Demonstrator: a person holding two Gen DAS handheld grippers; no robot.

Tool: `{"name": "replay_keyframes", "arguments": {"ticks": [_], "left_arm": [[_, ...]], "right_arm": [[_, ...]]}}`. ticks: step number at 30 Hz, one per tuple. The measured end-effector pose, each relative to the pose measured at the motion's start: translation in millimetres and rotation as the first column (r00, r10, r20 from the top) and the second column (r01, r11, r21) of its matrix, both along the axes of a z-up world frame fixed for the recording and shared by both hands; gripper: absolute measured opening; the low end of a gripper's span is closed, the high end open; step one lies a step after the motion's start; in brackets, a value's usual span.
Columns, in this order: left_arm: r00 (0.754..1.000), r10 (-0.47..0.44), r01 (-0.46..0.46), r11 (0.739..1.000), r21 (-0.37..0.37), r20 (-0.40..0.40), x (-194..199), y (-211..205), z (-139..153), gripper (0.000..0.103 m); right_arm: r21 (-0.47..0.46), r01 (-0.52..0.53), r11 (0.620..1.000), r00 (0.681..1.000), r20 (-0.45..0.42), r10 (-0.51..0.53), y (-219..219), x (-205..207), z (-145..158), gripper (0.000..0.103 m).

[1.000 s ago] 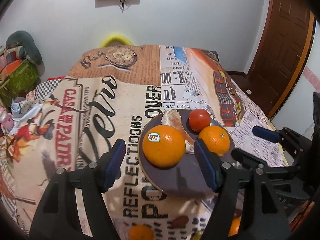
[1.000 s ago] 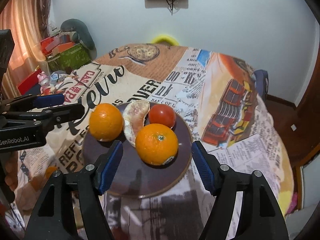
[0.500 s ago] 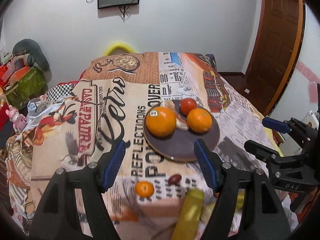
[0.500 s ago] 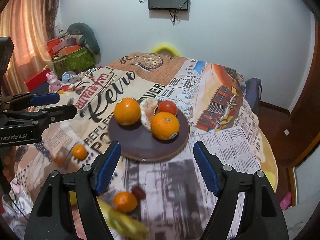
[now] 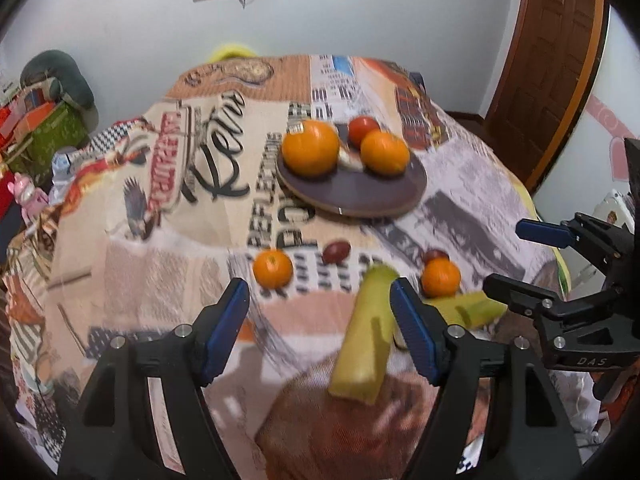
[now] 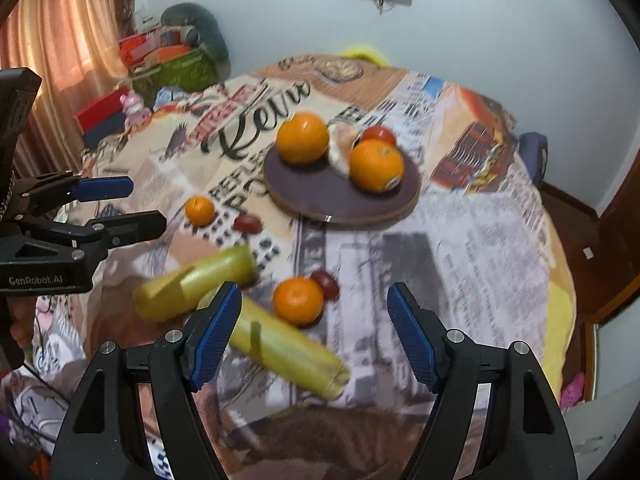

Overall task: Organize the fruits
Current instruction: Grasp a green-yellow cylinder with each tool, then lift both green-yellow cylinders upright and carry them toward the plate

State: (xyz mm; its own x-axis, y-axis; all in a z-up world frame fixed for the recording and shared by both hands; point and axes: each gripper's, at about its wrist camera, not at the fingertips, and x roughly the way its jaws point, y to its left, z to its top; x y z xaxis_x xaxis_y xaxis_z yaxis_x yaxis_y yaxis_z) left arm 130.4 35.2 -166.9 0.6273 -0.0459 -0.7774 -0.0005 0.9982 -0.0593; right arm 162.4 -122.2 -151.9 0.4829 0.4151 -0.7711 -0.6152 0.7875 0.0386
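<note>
A dark round plate (image 5: 360,194) (image 6: 320,196) holds two big oranges (image 5: 310,148) (image 6: 376,164), a tomato (image 5: 362,128) and a peeled citrus piece (image 6: 342,144). On the cloth in front lie two small oranges (image 5: 273,269) (image 6: 298,300), two dark red fruits (image 5: 336,252) (image 6: 325,282) and two yellow-green long fruits (image 5: 366,340) (image 6: 192,286). My left gripper (image 5: 320,328) is open and empty above the near cloth. My right gripper (image 6: 314,336) is open and empty, above one long fruit (image 6: 288,350).
The table carries a printed newspaper-pattern cloth (image 5: 180,208). Boxes and toys (image 6: 168,60) stand at the left by a curtain. A brown door (image 5: 548,52) is at the right. The other gripper shows at each view's side (image 5: 560,276) (image 6: 80,216).
Both grippers have pulled back and up from the plate. The small oranges, red fruits and long yellow-green fruits on the near cloth have come into view. Both stay open.
</note>
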Motion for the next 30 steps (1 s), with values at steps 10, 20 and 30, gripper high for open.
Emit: {"name": "replay_keyframes", "arguments": {"ticks": [10, 20, 30], "left_arm": [[0.994, -0.063, 0.061, 0.998, -0.018, -0.092, -5.1, -16.3, -36.5, 0.057], [0.988, -0.094, 0.087, 0.994, -0.064, -0.12, 3.9, -23.3, -55.2, 0.041], [0.991, -0.025, 0.015, 0.997, -0.074, -0.133, 4.6, 3.0, -54.6, 0.039]], "right_arm": [[-0.029, -0.072, 0.997, 0.988, -0.136, 0.068, 16.9, -8.7, -38.7, 0.073], [-0.013, -0.063, 0.998, 0.991, -0.117, 0.061, 16.0, -3.4, -45.4, 0.055], [0.006, -0.004, 1.0, 0.994, -0.108, 0.004, 11.3, 8.7, -37.5, 0.034]]}}
